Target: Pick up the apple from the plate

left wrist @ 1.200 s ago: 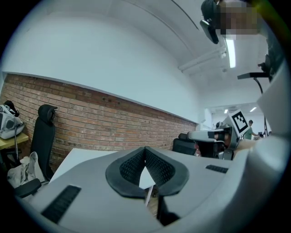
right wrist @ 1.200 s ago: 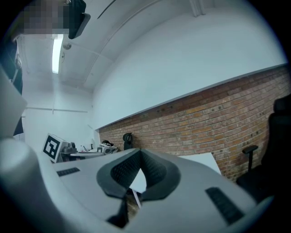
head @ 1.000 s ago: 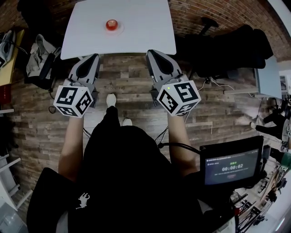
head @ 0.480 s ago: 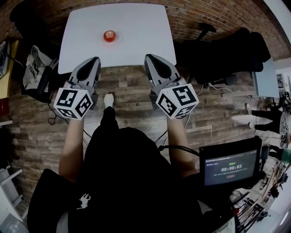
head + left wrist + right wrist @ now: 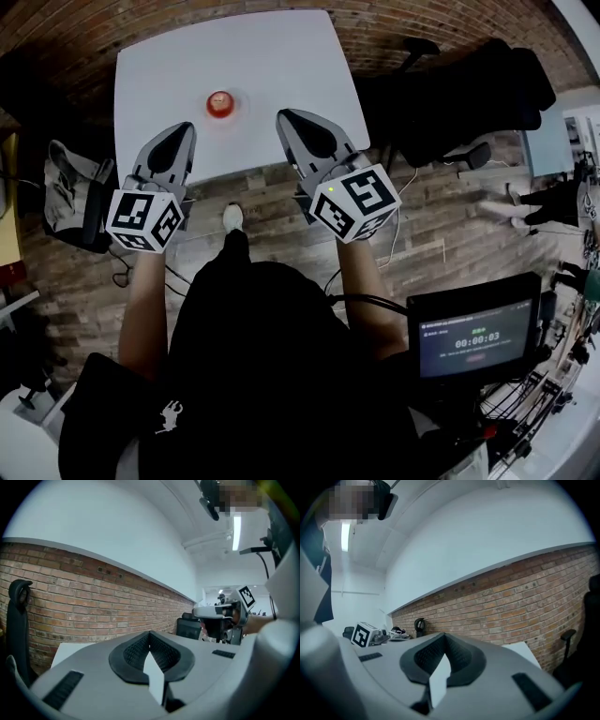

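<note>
While both bare forearms are held straight out ahead of the body, roughly parallel, the grey plastic left gripper (image 5: 178,128) and the grey plastic right gripper (image 5: 281,116) are pointed toward the far side of the scene. Each is held about level.

- Left gripper: jaws closed tip to tip, with nothing gripped between them. Its black-and-white marker cube (image 5: 145,217) is carried at the near end, above the wrist.
- Right gripper: jaws likewise pressed together and empty. Its marker cube (image 5: 355,202) is turned so that two printed faces are seen.
- Both tips are seen over the near edge of the white rectangular table (image 5: 281,56).
- The small round red apple (image 5: 219,102) is seated on a small pale round plate (image 5: 236,101) on the table's near half. It lies between the two tips and slightly farther off, nearer the left one, and is touched by neither.
- A wood-plank floor (image 5: 272,187) is seen below, and a dark monitor screen (image 5: 473,337) at near right.
</note>
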Motion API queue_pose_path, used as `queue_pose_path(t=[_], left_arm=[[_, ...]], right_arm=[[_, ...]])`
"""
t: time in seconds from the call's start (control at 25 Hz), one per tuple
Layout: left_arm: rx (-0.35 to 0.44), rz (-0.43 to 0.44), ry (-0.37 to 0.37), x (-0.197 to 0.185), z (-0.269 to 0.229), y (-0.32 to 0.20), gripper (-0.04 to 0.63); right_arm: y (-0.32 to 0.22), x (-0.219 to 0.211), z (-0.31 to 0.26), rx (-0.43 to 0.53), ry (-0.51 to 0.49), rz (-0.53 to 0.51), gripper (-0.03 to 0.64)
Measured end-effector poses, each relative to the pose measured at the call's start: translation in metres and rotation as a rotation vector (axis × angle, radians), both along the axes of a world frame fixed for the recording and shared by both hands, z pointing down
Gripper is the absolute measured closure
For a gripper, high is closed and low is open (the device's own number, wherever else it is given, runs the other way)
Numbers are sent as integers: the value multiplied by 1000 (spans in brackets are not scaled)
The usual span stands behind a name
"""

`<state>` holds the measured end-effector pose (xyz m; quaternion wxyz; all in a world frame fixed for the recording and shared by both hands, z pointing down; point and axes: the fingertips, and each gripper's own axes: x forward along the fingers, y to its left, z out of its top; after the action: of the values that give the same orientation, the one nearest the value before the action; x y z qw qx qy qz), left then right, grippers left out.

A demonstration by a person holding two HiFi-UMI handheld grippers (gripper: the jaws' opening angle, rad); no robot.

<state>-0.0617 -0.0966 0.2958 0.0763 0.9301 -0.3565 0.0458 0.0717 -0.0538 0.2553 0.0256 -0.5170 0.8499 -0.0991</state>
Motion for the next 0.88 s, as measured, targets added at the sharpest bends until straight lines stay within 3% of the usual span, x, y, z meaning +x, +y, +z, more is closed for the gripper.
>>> queue_pose_path(t=[0.4,0.88], left_arm=[[-81,131,50,-3,15,-84,589],[-152,223,77,-3,38,-115,589]], right_arm=[[-78,-7,5,-47,31,91,612],[-119,-11,23,-87,47,128,614]])
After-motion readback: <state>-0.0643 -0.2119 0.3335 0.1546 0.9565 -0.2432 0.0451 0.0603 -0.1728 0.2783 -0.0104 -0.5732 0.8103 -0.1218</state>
